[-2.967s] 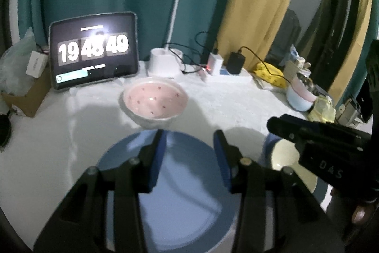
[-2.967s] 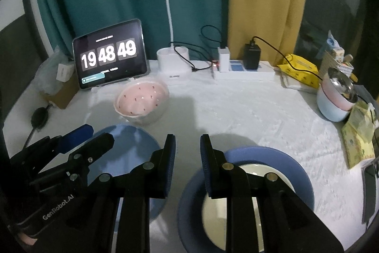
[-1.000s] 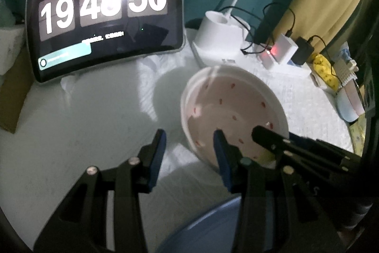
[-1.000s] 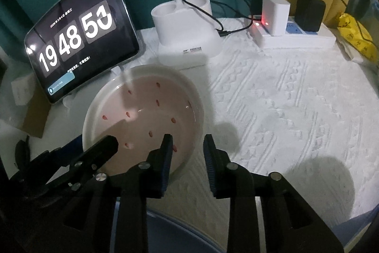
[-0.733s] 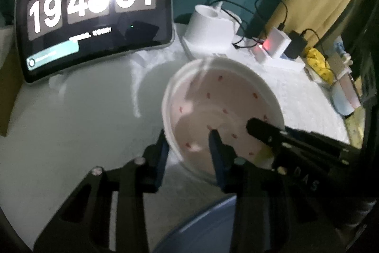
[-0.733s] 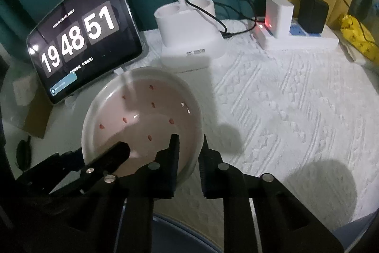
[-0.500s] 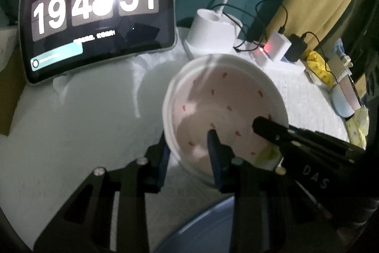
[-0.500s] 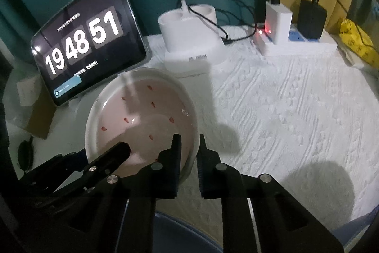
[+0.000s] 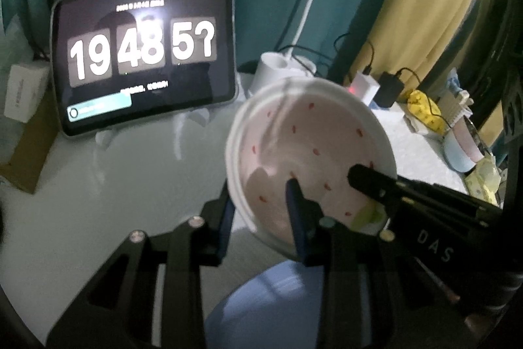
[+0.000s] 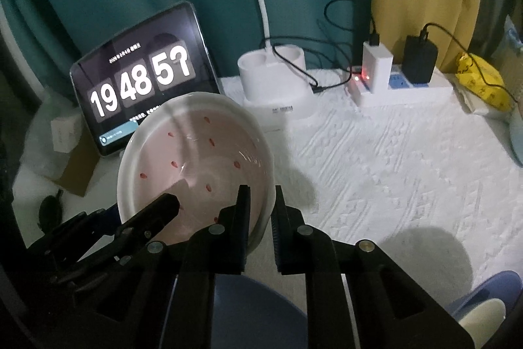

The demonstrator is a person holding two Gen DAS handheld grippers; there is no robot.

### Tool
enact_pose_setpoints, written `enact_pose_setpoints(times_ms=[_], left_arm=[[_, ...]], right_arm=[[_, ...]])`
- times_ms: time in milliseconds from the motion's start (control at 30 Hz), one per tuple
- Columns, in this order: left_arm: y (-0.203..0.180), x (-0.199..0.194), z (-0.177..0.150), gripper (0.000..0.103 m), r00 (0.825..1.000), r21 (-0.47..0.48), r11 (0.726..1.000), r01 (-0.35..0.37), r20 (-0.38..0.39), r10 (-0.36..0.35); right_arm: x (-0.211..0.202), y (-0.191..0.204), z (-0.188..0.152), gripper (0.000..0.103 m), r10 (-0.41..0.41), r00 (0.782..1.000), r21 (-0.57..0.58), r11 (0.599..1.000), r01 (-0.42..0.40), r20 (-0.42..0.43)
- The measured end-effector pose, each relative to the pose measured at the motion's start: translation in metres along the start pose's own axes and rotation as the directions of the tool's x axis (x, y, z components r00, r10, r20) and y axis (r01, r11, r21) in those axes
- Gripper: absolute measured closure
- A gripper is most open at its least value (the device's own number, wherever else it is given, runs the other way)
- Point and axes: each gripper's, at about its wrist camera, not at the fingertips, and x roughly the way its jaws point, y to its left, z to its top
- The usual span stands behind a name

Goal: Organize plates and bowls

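Now both tools are gripping the round white bowl with a pink inside and small red specks (image 9: 307, 152), one on each side of its rim. The left tool (image 9: 258, 215) is clamping the near-left part of the rim, with one finger inside the bowl and one outside. The right tool (image 10: 260, 211) is doing the same at the near-right part of the rim, so both are closed on the bowl. The bowl is tilting towards the cameras and seems to be off the white textured table (image 10: 376, 159), though the underside is hidden and I cannot be sure.

Just below the bowl, near the tools, the flat light blue plate (image 9: 271, 306) is lying on the table. At the lower right edge of the right wrist view, a second blue plate with a cream-coloured dish on it (image 10: 483, 306) is showing only partly.

I judge that the step in hand is carrying the bowl from the back of the table to one of the plates, probably the light blue plate directly under it. The next move is calling for both tools to travel together at the same height, to level the bowl, and to lower it onto the middle of the plate before releasing. If one tool is moving faster, the rim could slip out.
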Motion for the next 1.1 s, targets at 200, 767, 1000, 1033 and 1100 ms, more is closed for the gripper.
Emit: enact_pose_setpoints(times_ms=[200,767,1000,1033,1100], left_arm=[[-0.01,-0.019,-0.001,0.071,1.0,0.013,1.0,0.008,0.029,-0.008],[-0.042,-0.06,-0.012,0.071,0.996,0.055,0.998,0.024,0.085,-0.029],[-0.06,-0.072,-0.017,0.071,0.995,0.074,0.997,0.029,0.093,-0.036],[-0.062,-0.074,-0.018,0.071,0.995,0.076,0.997,0.03,0.093,-0.037],[-0.066,-0.076,-0.019,0.071,0.995,0.08,0.996,0.031,0.094,-0.038]], right_arm=[[-0.022,-0.001,-0.003,0.09,0.002,1.0,0.0,1.0,-0.002,0.03],[-0.074,-0.016,-0.015,0.09,0.007,0.995,0.013,1.0,-0.008,0.097],[-0.091,-0.028,-0.023,0.09,0.008,0.993,0.024,1.0,-0.011,0.115],[-0.094,-0.029,-0.025,0.09,0.008,0.993,0.025,1.0,-0.011,0.118],[-0.099,-0.033,-0.027,0.09,0.009,0.992,0.031,0.999,-0.013,0.123]])
